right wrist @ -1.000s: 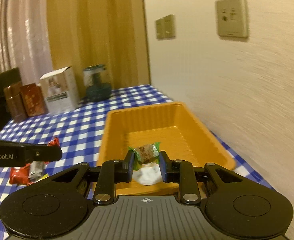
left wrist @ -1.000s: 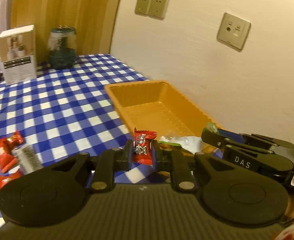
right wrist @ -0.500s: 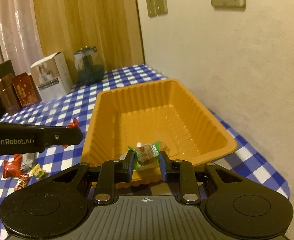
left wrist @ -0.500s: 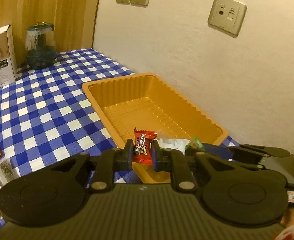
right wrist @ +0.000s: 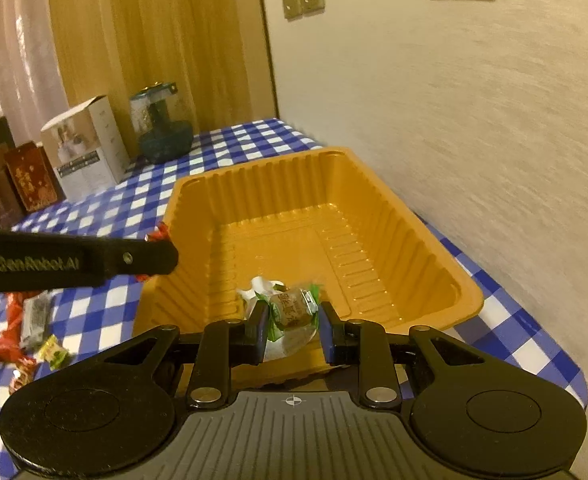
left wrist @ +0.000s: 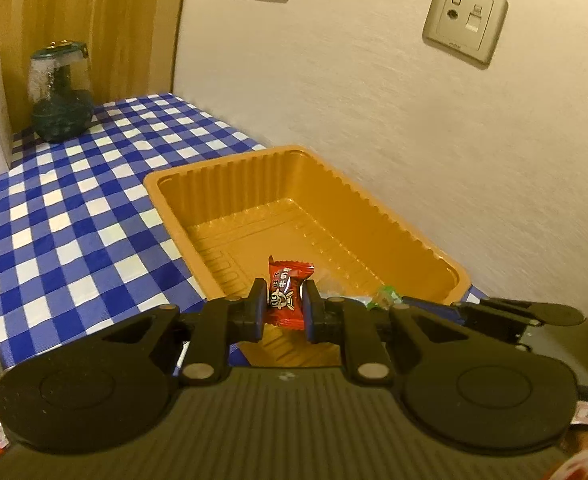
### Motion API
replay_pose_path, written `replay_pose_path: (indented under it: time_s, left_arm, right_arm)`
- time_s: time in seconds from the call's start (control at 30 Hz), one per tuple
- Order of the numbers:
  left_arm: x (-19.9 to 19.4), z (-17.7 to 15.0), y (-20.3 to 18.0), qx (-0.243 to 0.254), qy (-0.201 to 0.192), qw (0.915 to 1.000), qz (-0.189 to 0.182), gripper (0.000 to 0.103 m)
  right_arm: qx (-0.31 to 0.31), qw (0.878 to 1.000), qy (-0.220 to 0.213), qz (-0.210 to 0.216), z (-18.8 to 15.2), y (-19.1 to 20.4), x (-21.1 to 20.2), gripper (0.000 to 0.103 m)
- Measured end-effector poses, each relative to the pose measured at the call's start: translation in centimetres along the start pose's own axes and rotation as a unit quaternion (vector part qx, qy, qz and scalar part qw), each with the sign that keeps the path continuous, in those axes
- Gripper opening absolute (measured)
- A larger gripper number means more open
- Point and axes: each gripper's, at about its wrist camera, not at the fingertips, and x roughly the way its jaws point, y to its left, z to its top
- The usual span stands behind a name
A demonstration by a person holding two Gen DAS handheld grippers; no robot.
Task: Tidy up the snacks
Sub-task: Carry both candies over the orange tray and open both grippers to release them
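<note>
Two views, on my left wrist camera the left gripper [left wrist: 282, 309] pinches a red candy [left wrist: 286, 294] over the tray [left wrist: 253, 188], on the right one my right gripper [right wrist: 292, 330] has parted, green candy [right wrist: 291, 311] loose between its fingers above the tray's near end, spare sweets [right wrist: 21, 332] on the counter [right wrist: 105, 312].

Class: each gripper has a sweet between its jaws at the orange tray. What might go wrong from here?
1. The red sweet in the left gripper hangs near the tray's near rim; dropped now, it might land outside.
2. The right gripper, with the green sweet, works close beside; they might collide.
</note>
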Motion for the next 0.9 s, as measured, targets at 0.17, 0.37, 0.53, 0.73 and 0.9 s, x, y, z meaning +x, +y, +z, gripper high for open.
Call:
replay_pose_path:
  time_s: [0.17, 0.37, 0.53, 0.73, 0.9]
  left_arm:
    - [1.2, -0.2, 0.0, 0.001, 0.008, 1.0000, -0.006, 0.016]
    - [2.0, 0.0, 0.2, 0.005, 0.009, 0.9999, -0.007, 0.017]
    - [2.0, 0.0, 0.1, 0.001, 0.008, 0.9999, -0.010, 0.017]
    - [1.6, 0.0, 0.1, 0.003, 0.003, 1.0000, -0.008, 0.020]
    - [1.3, 0.1, 0.3, 0.001, 0.001, 1.0000, -0.003, 0.021]
  right_arm:
    - [0.013, 1.000, -0.014, -0.001, 0.5, -0.4, -0.2, 0.027]
    - [0.015, 1.000, -0.012, -0.003, 0.6, -0.7, 0.0, 0.027]
    - [0.021, 1.000, -0.014, -0.008, 0.7, -1.0, -0.1, 0.027]
    - [0.021, 1.000, -0.015, -0.009, 0.7, -0.9, -0.2, 0.027]
    - [0.020, 1.000, -0.018, -0.007, 0.7, -0.9, -0.3, 0.027]
